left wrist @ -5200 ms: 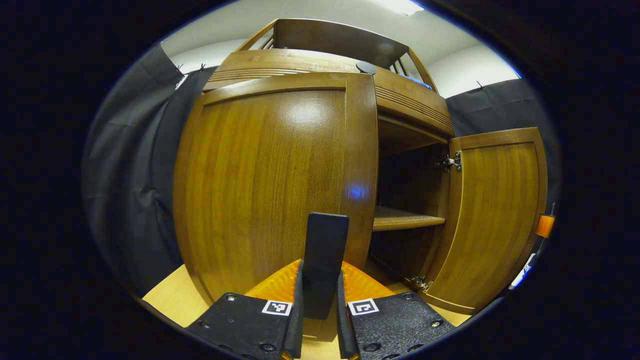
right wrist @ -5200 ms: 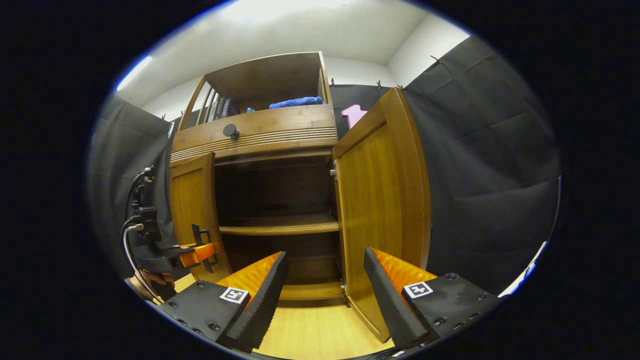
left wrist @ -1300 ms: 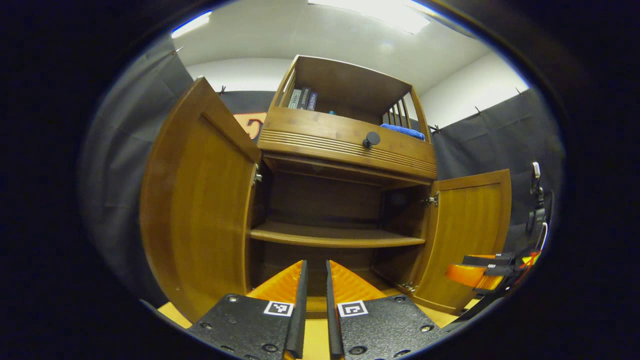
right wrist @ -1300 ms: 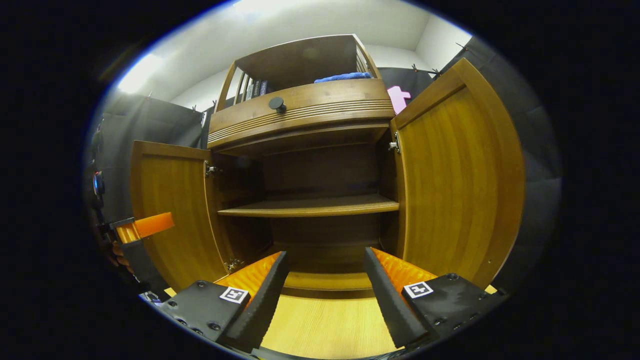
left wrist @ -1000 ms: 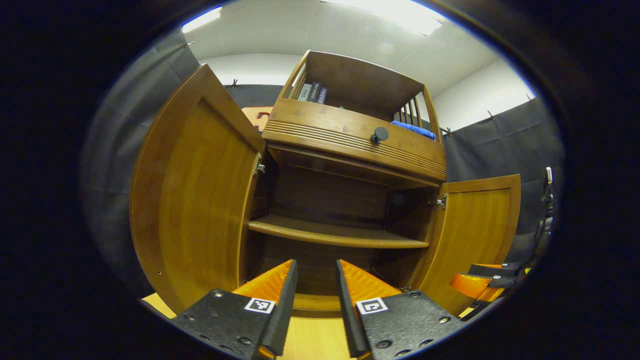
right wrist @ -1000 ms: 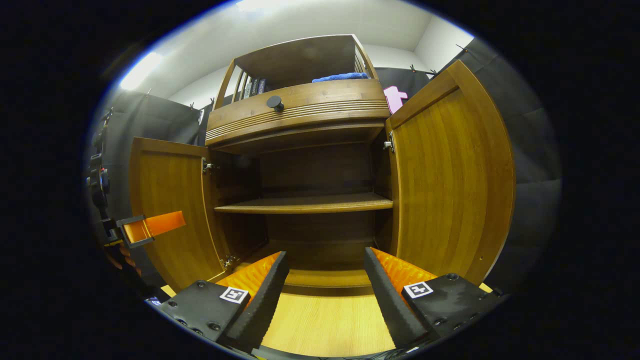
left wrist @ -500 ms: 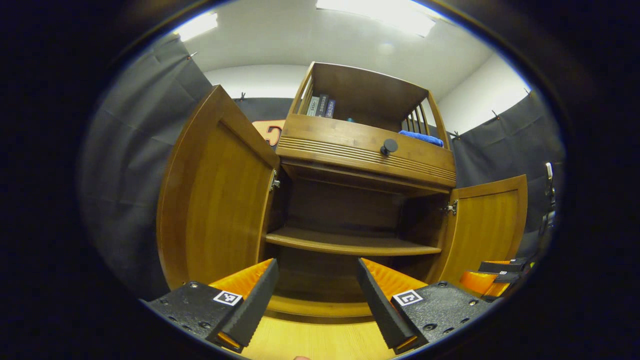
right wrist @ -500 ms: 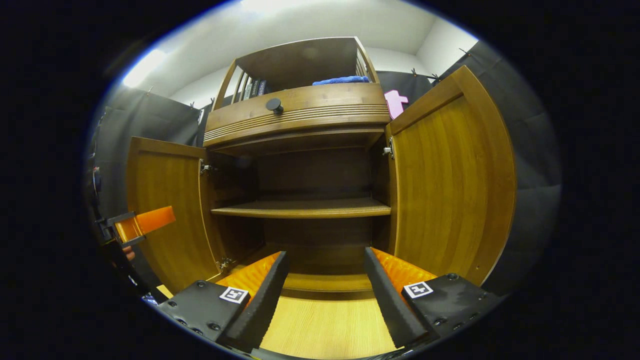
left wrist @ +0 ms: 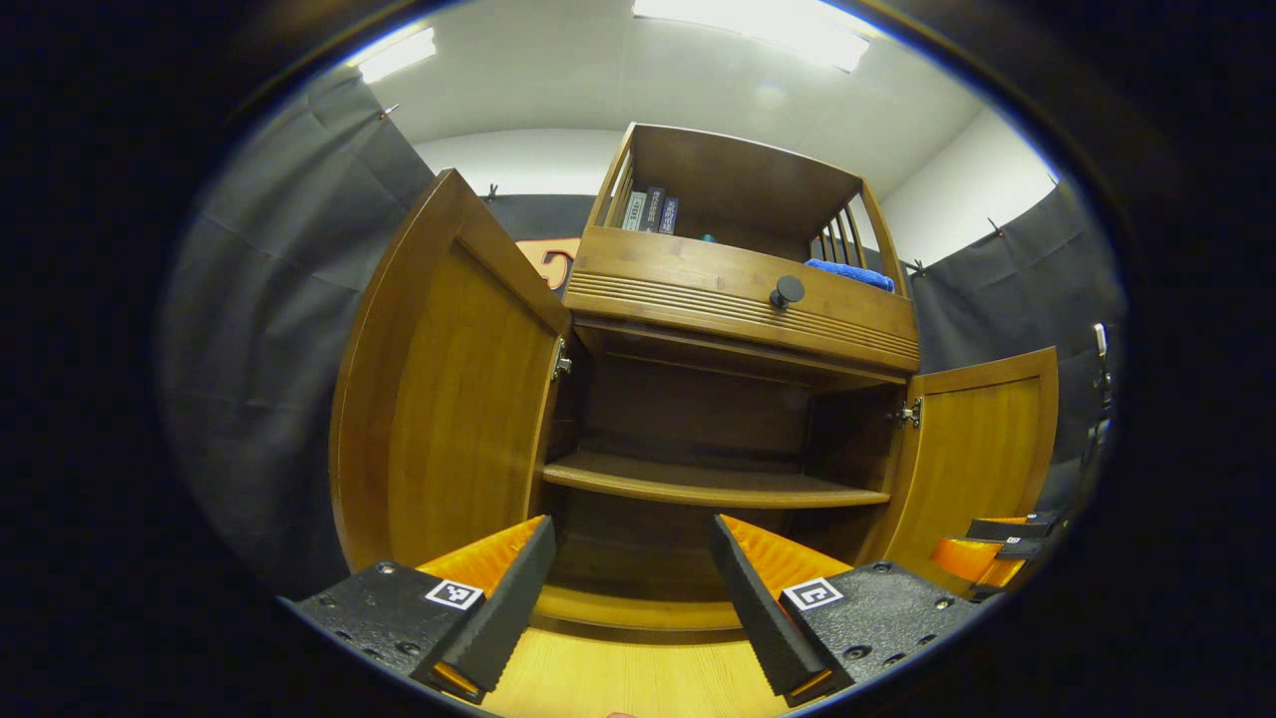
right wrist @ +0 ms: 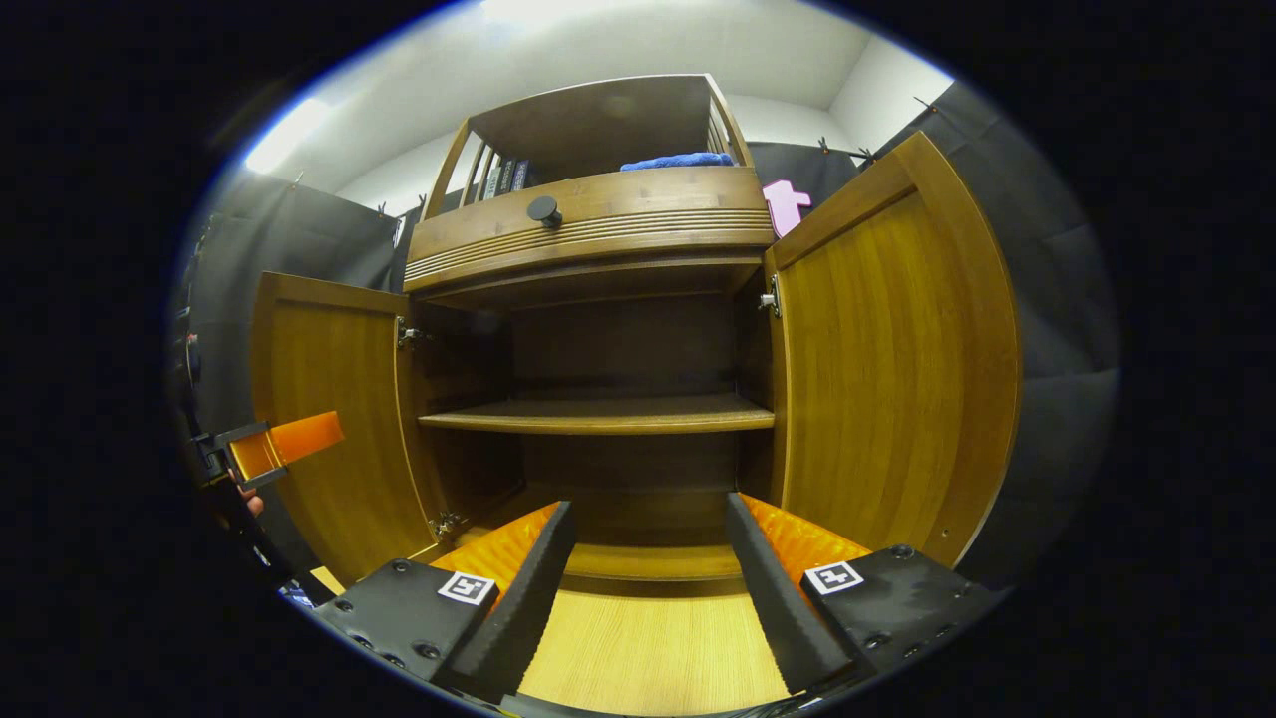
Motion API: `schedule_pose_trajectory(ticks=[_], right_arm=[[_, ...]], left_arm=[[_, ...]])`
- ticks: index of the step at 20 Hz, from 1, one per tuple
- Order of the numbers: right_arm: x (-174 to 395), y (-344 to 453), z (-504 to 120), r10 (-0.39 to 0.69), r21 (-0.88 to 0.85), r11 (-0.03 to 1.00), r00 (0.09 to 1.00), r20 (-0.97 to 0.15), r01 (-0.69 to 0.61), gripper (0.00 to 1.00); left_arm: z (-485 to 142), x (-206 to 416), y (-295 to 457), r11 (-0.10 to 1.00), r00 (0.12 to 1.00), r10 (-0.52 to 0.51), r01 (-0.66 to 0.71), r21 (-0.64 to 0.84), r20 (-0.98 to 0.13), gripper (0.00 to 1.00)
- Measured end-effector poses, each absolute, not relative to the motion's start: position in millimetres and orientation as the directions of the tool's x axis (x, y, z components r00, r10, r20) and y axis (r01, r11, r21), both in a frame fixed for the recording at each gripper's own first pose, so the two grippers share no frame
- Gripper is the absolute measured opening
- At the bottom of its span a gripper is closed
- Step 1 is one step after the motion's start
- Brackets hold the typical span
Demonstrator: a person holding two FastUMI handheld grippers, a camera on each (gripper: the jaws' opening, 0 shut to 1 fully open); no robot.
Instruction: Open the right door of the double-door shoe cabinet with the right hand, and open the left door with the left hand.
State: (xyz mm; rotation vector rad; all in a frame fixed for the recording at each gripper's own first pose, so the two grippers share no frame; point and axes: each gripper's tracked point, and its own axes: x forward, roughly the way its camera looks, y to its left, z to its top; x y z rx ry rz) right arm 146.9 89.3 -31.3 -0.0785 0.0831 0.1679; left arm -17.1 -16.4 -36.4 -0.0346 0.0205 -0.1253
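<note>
The left gripper (left wrist: pixel 630 583) was spread wide with nothing between its fingers, held low in front of the shoe cabinet (left wrist: pixel 743 299) and apart from it. The right gripper (right wrist: pixel 648 573) was likewise spread and empty, also clear of the wood, facing the cabinet's open middle. In the right gripper view the left gripper (right wrist: pixel 279 447) showed off to one side, just before the left door (right wrist: pixel 329 419), with a bit of the hand (right wrist: pixel 254 504) holding it. Both doors stood swung fully out: the left door (left wrist: pixel 449 399) and the right door (left wrist: pixel 982 449) flanked a dark interior. Inside, one shelf (left wrist: pixel 713 484) split the space into two compartments, upper and lower, and I could see nothing resting in either. Above the doors ran one drawer front with a single round dark knob (left wrist: pixel 786 291). On top sat an open railed compartment holding a few upright books (left wrist: pixel 648 209) at one end and a folded blue cloth (left wrist: pixel 847 272) at the other. Two hinges (right wrist: pixel 414 336) showed on the left door in the right gripper view. The right door (right wrist: pixel 887 369) had its free edge well out from the frame. Pale wooden floor (right wrist: pixel 653 648) lay open between the grippers and the cabinet's base.
</note>
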Motion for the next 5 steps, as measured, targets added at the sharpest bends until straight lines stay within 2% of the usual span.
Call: schedule_pose_trajectory(ticks=[5], right_arm=[[146.0, 89.4, -29.1, 0.162, -0.067, 0.984, 0.983, -0.087, -0.168, 0.98]], left_arm=[[-31.9, -17.5, -16.6, 0.991, 0.991, -0.131, 0.131, -0.027, -0.008, 0.91]])
